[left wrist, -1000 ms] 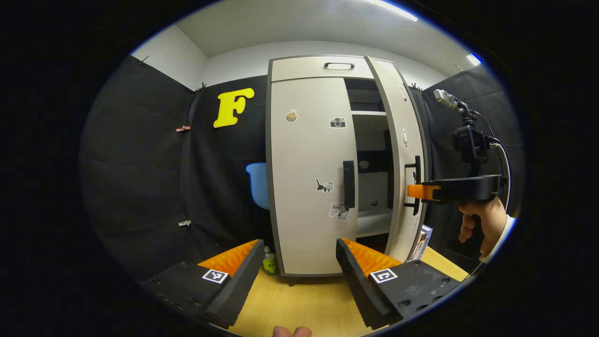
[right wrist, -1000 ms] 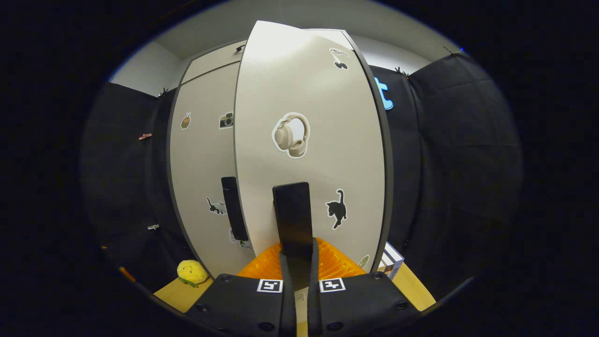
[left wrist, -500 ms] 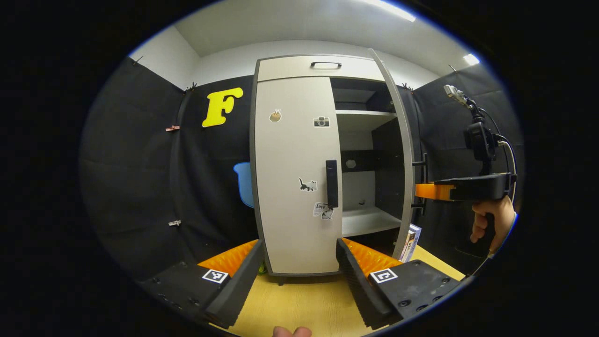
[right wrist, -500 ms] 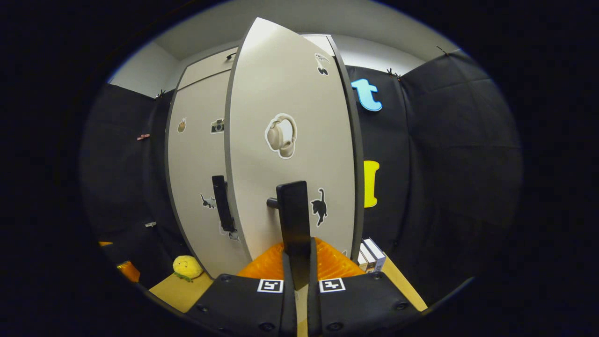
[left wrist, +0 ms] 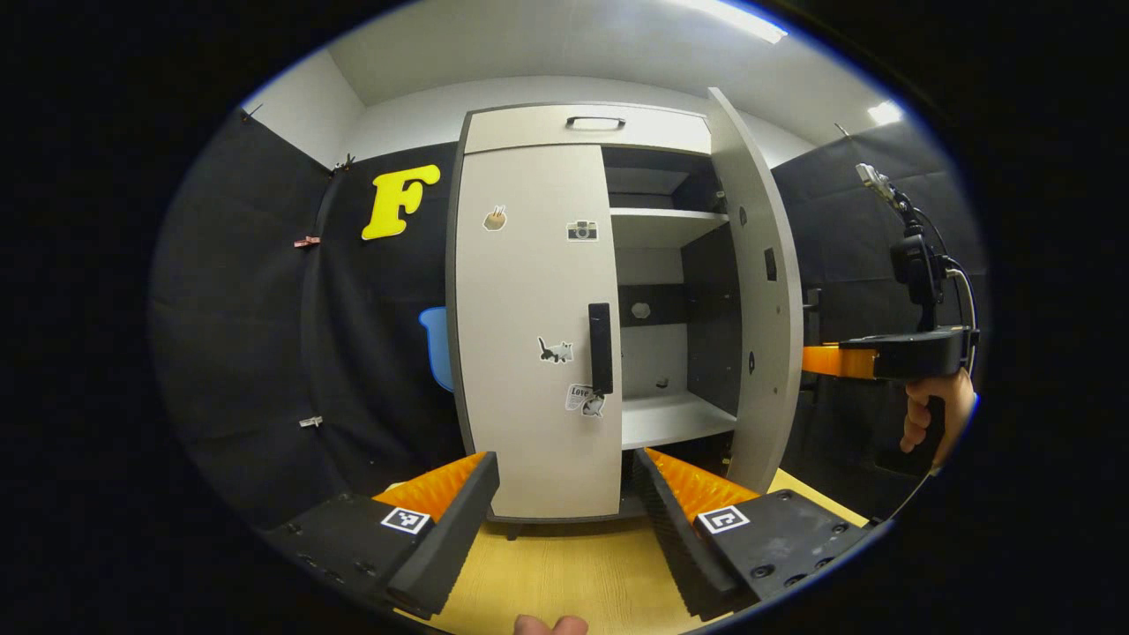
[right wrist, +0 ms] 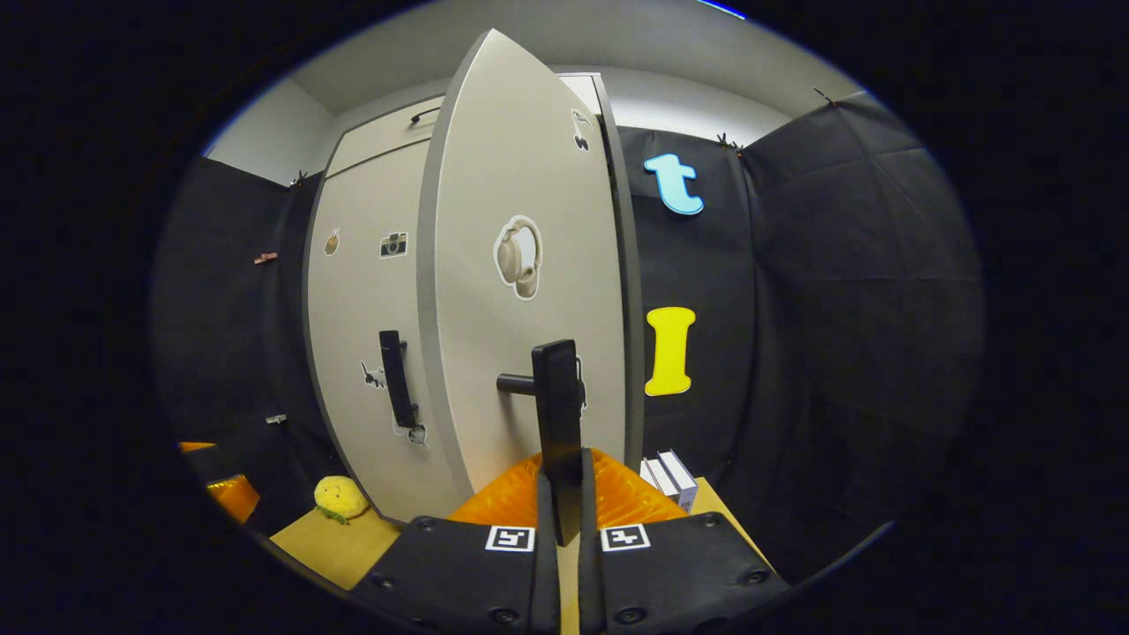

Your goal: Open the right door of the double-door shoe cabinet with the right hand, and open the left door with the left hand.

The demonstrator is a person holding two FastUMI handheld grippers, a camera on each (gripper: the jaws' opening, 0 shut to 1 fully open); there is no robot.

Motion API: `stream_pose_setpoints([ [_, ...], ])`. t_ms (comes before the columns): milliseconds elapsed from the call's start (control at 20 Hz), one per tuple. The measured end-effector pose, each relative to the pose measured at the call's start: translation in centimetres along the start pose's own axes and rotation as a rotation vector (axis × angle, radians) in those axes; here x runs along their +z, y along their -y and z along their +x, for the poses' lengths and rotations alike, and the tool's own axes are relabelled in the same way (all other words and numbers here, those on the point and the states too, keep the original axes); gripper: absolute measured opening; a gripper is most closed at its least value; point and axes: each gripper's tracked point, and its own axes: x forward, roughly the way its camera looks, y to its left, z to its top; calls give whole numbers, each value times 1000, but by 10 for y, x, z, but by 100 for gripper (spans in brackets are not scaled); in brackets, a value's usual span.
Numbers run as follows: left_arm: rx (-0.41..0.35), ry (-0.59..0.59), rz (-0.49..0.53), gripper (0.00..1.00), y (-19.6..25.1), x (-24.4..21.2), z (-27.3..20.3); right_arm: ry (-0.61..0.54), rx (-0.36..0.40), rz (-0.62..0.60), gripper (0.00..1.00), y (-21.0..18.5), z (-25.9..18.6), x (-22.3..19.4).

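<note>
Left gripper view: my left claw (left wrist: 564, 494) is wide open w/ nothing in it; the left door handle (left wrist: 601, 348) runs vertical, dead ahead and up, left door (left wrist: 529, 353) shut.

Right gripper view: my right claw (right wrist: 564, 494) is clamped on the right door handle (right wrist: 559, 414), right door (right wrist: 520, 291) swung well out.

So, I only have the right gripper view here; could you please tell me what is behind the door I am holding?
Observer: The left gripper view shows the right door standing wide open, with white shelves inside the cabinet.
Operator: Thanks. My right hand-held gripper is clamped on the right door's handle. Is the other gripper on its handle?
Observer: No. The left hand-held gripper is open and short of the left door's handle, pointing at the lower part of that door.
</note>
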Motion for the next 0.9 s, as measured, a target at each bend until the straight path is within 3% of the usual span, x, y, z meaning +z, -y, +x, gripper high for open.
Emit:
stream_pose_setpoints([
  [400,-26,-10,-2,94,35,2,10,-10,-6,5,11,28,-9,3],
  [550,-32,-12,6,94,52,4,19,-13,-41,-65,11,50,-8,4],
  [650,-38,-15,2,94,63,7,26,-10,-67,-46,7,68,-13,6],
  [750,-42,-15,4,94,72,9,31,-16,-18,32,5,60,-15,4],
  [900,-43,-13,18,94,82,12,38,-15,-18,22,5,65,-14,4],
])
